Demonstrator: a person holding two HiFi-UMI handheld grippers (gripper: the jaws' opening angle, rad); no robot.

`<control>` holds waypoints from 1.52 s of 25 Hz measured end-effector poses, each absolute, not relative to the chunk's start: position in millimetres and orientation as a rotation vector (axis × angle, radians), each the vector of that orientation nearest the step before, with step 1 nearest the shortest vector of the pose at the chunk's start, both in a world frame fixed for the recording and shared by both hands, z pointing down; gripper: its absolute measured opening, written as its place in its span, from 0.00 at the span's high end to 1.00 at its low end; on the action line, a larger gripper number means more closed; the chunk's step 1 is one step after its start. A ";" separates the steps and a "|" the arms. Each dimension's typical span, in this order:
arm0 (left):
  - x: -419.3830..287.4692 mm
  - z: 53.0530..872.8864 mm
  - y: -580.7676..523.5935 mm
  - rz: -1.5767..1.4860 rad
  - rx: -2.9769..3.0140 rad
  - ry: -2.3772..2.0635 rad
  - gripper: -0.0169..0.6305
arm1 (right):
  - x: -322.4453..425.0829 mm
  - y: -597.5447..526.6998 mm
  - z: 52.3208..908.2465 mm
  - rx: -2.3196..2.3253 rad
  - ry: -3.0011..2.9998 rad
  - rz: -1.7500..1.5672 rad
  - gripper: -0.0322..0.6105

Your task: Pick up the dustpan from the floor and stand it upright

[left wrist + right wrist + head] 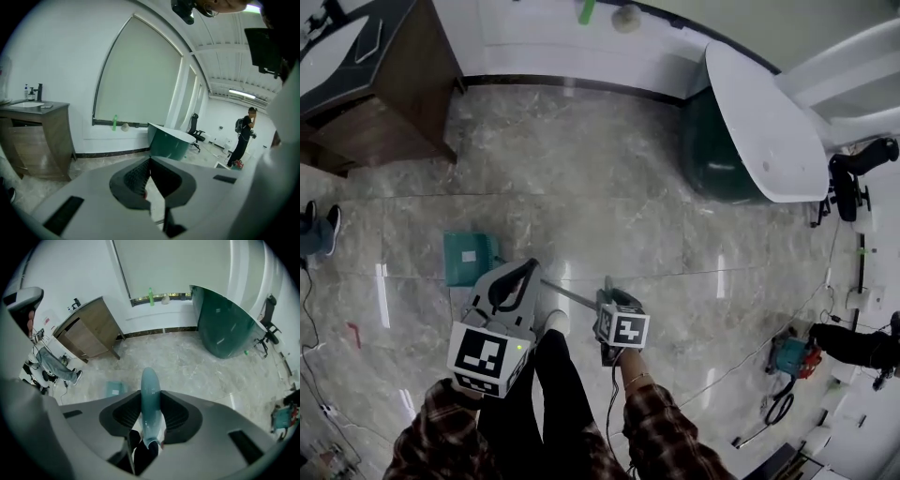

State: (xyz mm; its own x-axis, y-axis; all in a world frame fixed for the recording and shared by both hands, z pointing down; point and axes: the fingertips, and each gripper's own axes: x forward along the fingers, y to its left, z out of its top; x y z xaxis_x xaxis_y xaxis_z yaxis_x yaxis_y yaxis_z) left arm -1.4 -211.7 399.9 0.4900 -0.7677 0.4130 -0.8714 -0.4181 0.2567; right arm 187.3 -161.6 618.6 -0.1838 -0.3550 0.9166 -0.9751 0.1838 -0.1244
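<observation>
The dustpan's teal pan [469, 258] [115, 389] rests on the marble floor to my front left. Its thin metal shaft [570, 296] slants up from the pan to my right gripper [607, 292] [150, 380]. That gripper points steeply down and is shut on the dustpan's teal handle grip [150, 401], which fills the gap between the two pads. My left gripper [525, 272] [150, 161] hovers over the shaft beside the pan. Its jaw tips meet and nothing is held in them. The shaft's lower end is hidden behind the left gripper.
A wooden vanity with a sink [375, 84] stands at the back left, and a dark green tub with a white top [759, 122] at the back right. Tools and cables [792, 358] lie on the floor at right. Someone's feet [319, 230] show at left.
</observation>
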 end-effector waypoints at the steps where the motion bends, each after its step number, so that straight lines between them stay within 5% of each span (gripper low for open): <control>1: -11.9 397.5 -205.1 0.317 2.280 -1.385 0.96 | 177.8 -161.9 615.7 1.265 -1.705 1.008 0.75; 27: -258.5 303.2 -94.4 0.047 1.825 -1.950 0.96 | -145.8 -172.8 503.8 0.770 -2.107 0.783 0.75; 38: -299.1 303.2 -77.4 0.024 1.767 -2.000 0.96 | -172.3 -175.4 503.1 0.778 -2.106 0.699 0.75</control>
State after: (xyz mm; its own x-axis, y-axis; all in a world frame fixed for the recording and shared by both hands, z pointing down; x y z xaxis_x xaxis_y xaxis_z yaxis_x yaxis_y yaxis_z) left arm -299.1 -77.4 303.2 -0.0618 -0.9337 0.3528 -0.9420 0.1714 0.2886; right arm -172.3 -175.4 503.1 -0.5175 -0.2933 0.8039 -0.7159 0.6630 -0.2189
